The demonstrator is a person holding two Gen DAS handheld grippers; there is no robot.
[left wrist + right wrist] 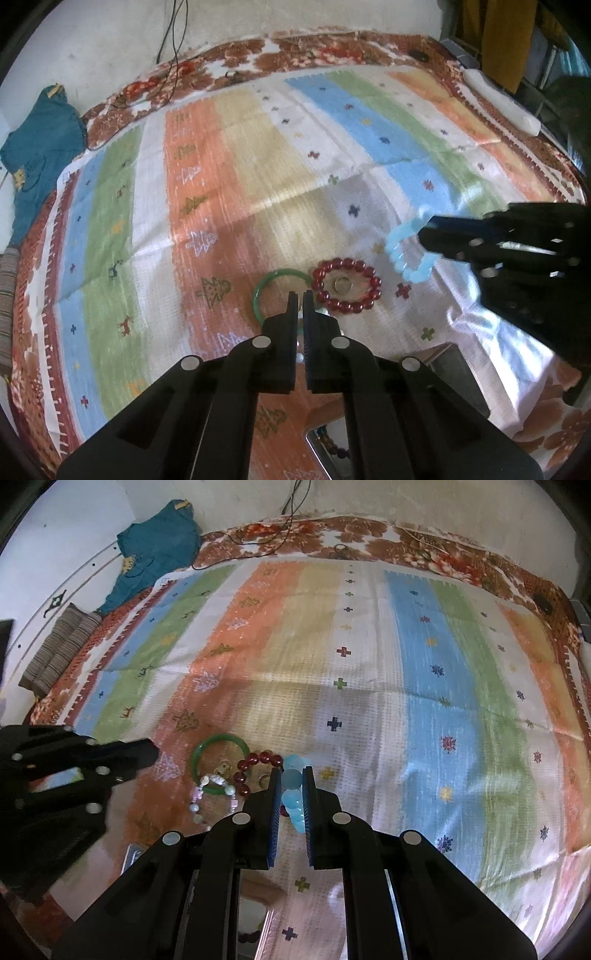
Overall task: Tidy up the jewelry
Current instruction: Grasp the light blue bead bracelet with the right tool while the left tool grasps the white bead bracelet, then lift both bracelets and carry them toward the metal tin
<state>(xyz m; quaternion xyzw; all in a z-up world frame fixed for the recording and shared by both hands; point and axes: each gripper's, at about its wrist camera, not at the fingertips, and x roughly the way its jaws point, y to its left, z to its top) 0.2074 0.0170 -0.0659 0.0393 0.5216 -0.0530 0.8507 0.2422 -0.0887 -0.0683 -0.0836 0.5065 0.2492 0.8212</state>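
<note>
My right gripper [291,775] is shut on a light blue bead bracelet [291,779] and holds it above the striped cloth; the bracelet hangs from it in the left wrist view [406,254]. My left gripper [300,297] is shut and empty, hovering over a green bangle [266,284]. A dark red bead bracelet [347,280] lies beside the bangle with a small silver ring [342,284] inside it. In the right wrist view the green bangle [218,742], a pale bead bracelet [212,786] lying across it and the red beads [258,758] sit left of my fingers.
A mirrored jewelry box [436,373] stands near me at the cloth's front edge, with beads in it. A striped cloth [369,646] covers the floral bed. A teal garment [159,542], a folded striped cloth [59,650] and cables [258,542] lie at the far side.
</note>
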